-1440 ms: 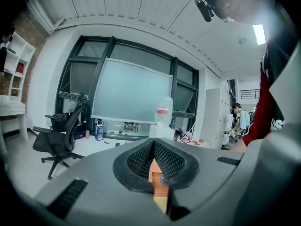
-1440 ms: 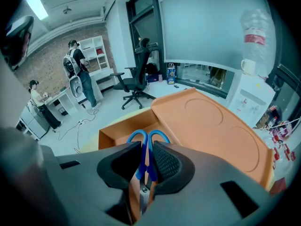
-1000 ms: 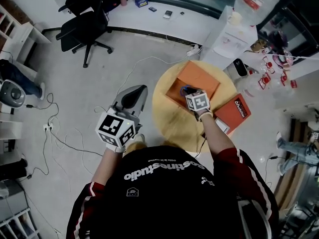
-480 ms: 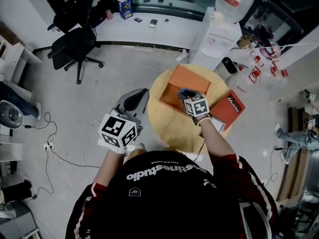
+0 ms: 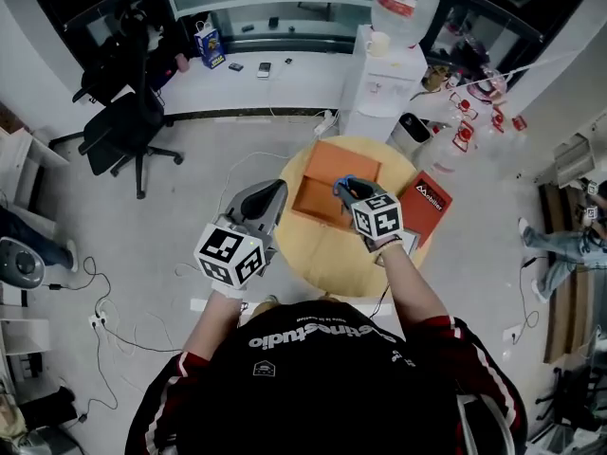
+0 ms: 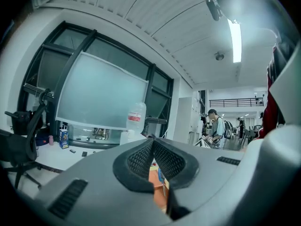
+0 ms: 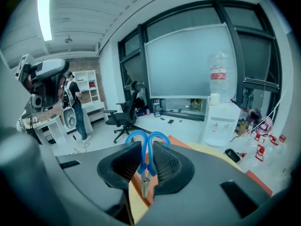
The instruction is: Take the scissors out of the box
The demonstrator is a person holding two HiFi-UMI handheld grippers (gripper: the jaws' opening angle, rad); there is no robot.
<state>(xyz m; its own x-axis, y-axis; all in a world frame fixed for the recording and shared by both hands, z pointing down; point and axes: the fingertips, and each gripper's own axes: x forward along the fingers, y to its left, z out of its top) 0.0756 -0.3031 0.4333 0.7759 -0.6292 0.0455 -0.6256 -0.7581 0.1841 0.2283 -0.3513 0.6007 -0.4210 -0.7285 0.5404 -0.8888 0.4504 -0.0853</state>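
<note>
Blue-handled scissors (image 7: 146,160) are clamped between the jaws of my right gripper (image 7: 146,166), handles up and blades pointing down. In the head view the right gripper (image 5: 348,192) is raised over the open orange box (image 5: 329,186) on the round wooden table (image 5: 337,254), with the blue scissors (image 5: 345,180) at its tip. My left gripper (image 5: 268,197) hangs left of the table over the floor. In the left gripper view its jaws (image 6: 153,142) are pressed together with nothing between them.
An orange box lid (image 5: 424,203) with a white card lies on the table's right. A water dispenser (image 5: 384,74) stands behind the table, a black office chair (image 5: 119,121) at far left. Cables (image 5: 104,297) trail on the floor. People stand in the background.
The right gripper has risen out of the box with the scissors in it. The head camera has shifted, so the table sits higher in view. The left gripper stayed left of the table.
</note>
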